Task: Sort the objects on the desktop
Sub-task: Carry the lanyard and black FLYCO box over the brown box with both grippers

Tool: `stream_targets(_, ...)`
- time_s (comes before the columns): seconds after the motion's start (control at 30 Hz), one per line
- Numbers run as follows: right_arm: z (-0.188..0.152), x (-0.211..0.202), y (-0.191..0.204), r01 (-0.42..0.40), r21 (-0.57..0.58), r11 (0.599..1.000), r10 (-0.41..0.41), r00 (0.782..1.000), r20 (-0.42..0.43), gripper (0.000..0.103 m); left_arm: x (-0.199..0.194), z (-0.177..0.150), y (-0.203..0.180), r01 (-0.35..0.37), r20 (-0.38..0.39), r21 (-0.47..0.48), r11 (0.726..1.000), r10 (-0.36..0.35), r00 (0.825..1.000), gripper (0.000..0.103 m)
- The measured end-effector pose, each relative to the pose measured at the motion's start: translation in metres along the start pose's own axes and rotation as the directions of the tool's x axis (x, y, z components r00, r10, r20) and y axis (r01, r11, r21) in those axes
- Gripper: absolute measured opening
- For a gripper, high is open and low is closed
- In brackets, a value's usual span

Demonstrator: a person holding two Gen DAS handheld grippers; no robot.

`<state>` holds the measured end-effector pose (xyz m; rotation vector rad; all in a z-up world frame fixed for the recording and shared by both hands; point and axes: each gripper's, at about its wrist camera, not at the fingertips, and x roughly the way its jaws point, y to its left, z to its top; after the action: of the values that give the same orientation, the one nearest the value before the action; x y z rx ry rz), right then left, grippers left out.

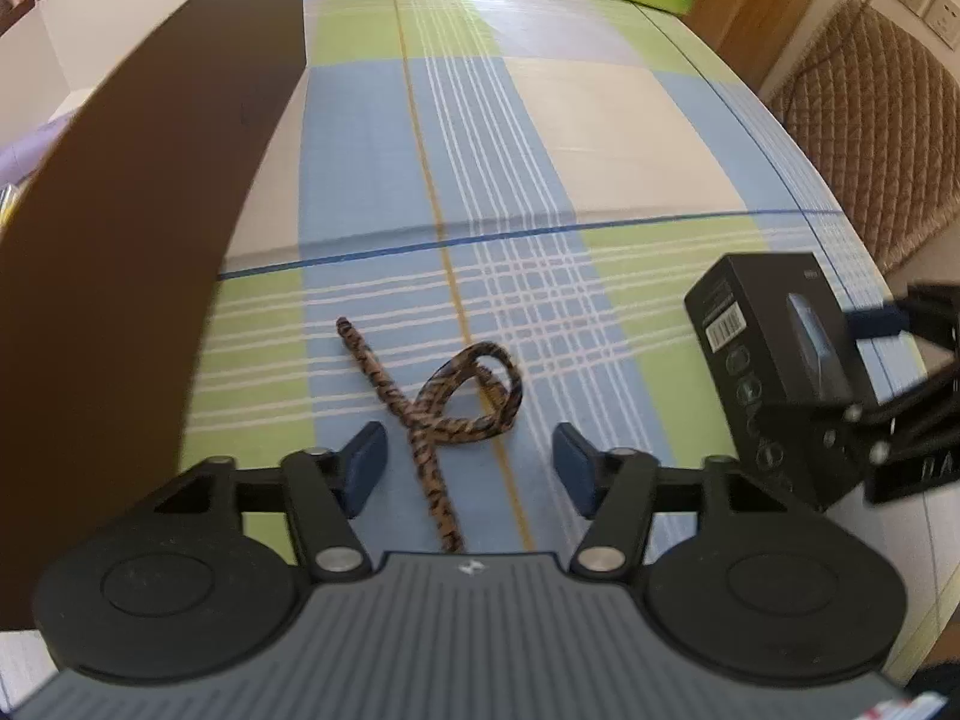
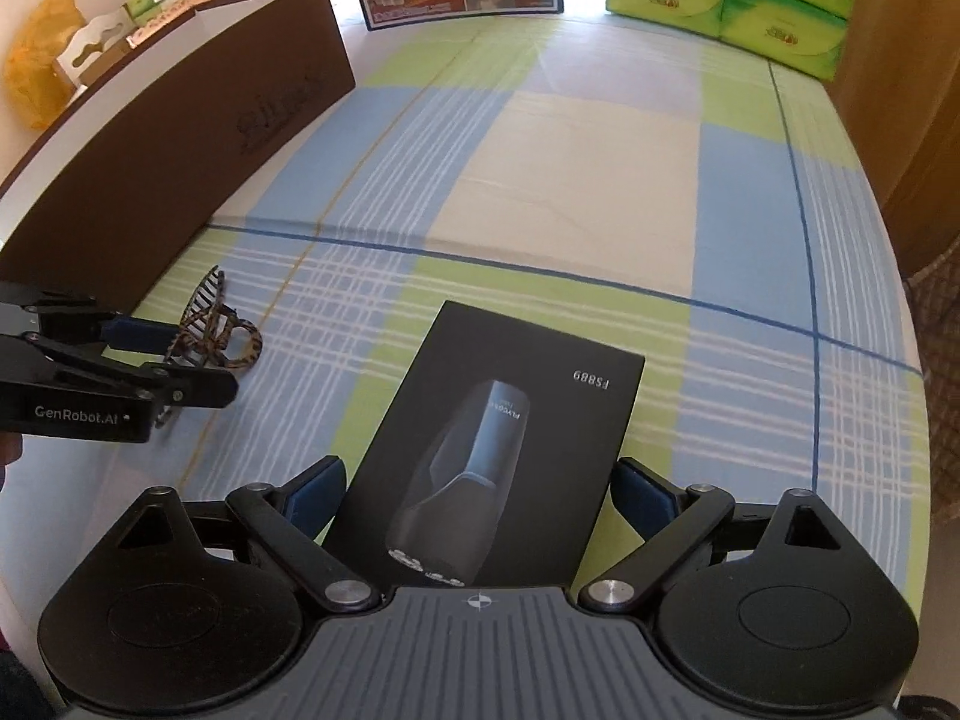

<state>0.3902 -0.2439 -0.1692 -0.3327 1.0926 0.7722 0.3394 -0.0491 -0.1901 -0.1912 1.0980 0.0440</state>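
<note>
Checked tablecloth [image 2: 576, 180] bears brown box [image 2: 180, 138], tissue packs [image 2: 780, 12].

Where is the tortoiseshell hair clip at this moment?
The brown-and-black tortoiseshell plastic hair clip lies on the checked tablecloth, between the left gripper's open fingers, with the brown cardboard box to its left.

Left gripper [image 1: 468, 456] was angled down with its jaws parted; right gripper [image 2: 480, 489] tilted down too, jaws spread wide.
</note>
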Motion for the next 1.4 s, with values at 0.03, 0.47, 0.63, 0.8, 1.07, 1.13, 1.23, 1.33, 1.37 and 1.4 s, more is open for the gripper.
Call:
stream_targets(0.03, -0.001, 0.000, 0.001, 0.000, 0.004, 1.000, 0.000, 1.000, -0.001, 0.093, 0.001, 0.002, 0.000, -0.005, 0.006, -0.017, 1.000, 0.005, 1.000, 0.059)
stream_targets(0.47, 0.000, 0.001, -0.001, 0.018, 0.015, 1.000, -0.018, 1.000, 0.005, 0.094, 0.012, 0.013, -0.002, -0.056, 0.042, -0.064, 0.996, 0.059, 0.997, 0.041)
stream_targets(0.63, 0.001, 0.003, 0.001, 0.040, 0.022, 0.999, -0.040, 0.999, 0.004, 0.095, 0.007, 0.007, 0.000, -0.052, 0.040, -0.044, 0.998, 0.054, 0.998, 0.038)
stream_targets(0.8, 0.003, 0.008, 0.004, 0.082, 0.042, 0.996, -0.082, 0.997, 0.006, 0.096, 0.000, -0.009, 0.003, -0.042, 0.037, -0.034, 0.999, 0.043, 0.998, 0.038)
stream_targets(1.07, -0.003, 0.006, 0.016, 0.101, -0.019, 0.995, -0.100, 0.993, 0.054, 0.079, -0.017, -0.037, 0.004, -0.054, 0.016, -0.024, 0.998, 0.055, 0.998, 0.038)
stream_targets(1.13, -0.004, 0.004, 0.018, 0.092, -0.023, 0.996, -0.090, 0.995, 0.050, 0.077, -0.020, -0.042, 0.005, -0.050, 0.008, -0.031, 0.998, 0.050, 0.999, 0.037)
stream_targets(1.23, -0.008, -0.001, 0.023, 0.081, -0.029, 0.996, -0.080, 0.996, 0.048, 0.077, -0.026, -0.048, 0.004, -0.041, 0.009, -0.036, 0.999, 0.041, 0.999, 0.037)
stream_targets(1.33, -0.011, -0.006, 0.029, 0.082, -0.035, 0.996, -0.081, 0.996, 0.049, 0.077, -0.031, -0.051, 0.003, -0.033, 0.017, -0.033, 0.999, 0.034, 0.999, 0.037)
stream_targets(1.37, -0.011, -0.008, 0.031, 0.082, -0.038, 0.996, -0.081, 0.995, 0.050, 0.077, -0.034, -0.052, 0.002, -0.030, 0.023, -0.031, 0.999, 0.031, 0.999, 0.037)
stream_targets(1.4, -0.011, -0.011, 0.034, 0.081, -0.041, 0.996, -0.079, 0.995, 0.053, 0.077, -0.037, -0.052, 0.001, -0.027, 0.030, -0.029, 0.999, 0.028, 0.999, 0.037)
